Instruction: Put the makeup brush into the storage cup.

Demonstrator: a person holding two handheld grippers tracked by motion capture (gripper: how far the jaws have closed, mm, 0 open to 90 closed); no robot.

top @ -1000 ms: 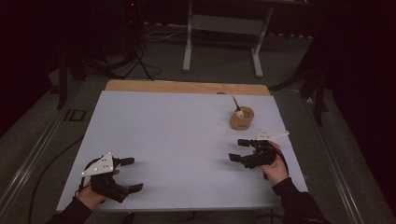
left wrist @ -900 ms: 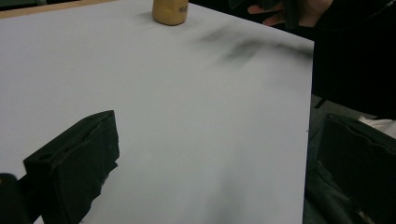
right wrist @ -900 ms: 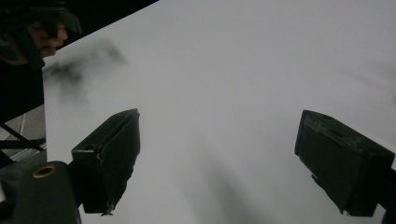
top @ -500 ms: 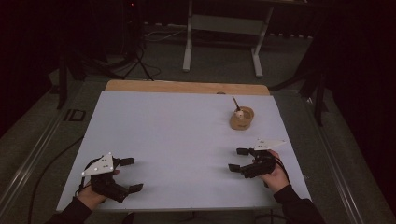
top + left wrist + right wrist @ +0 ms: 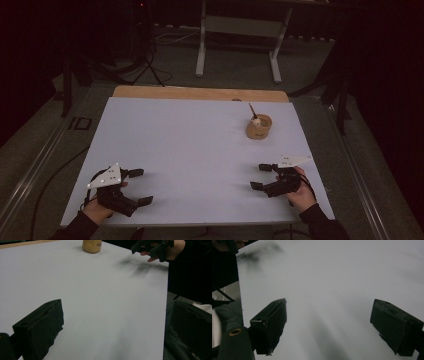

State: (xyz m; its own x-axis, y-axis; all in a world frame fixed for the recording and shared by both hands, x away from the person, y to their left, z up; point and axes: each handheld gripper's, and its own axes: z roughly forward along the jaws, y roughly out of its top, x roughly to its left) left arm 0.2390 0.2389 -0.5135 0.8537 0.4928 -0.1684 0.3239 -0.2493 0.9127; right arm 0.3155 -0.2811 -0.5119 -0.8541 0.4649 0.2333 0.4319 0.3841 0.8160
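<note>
A small tan wooden cup (image 5: 259,127) with a dark stick and a white lump in it stands at the back right of the white table (image 5: 190,145); its base shows as the tan cup (image 5: 92,246) in the left gripper view. My left gripper (image 5: 140,187) rests open near the front left corner, nothing between its jaws. My right gripper (image 5: 260,176) hovers open near the front right edge, also empty, well in front of the cup. The left gripper view also catches the right gripper (image 5: 147,247) far off at the top.
A wooden strip (image 5: 200,93) runs along the table's far edge. Beyond it stands a grey metal frame (image 5: 239,30) on a dark floor with cables. The table's front edge lies just below both hands.
My right gripper has drawn back toward the front edge and away from the cup. The left gripper has stayed put.
</note>
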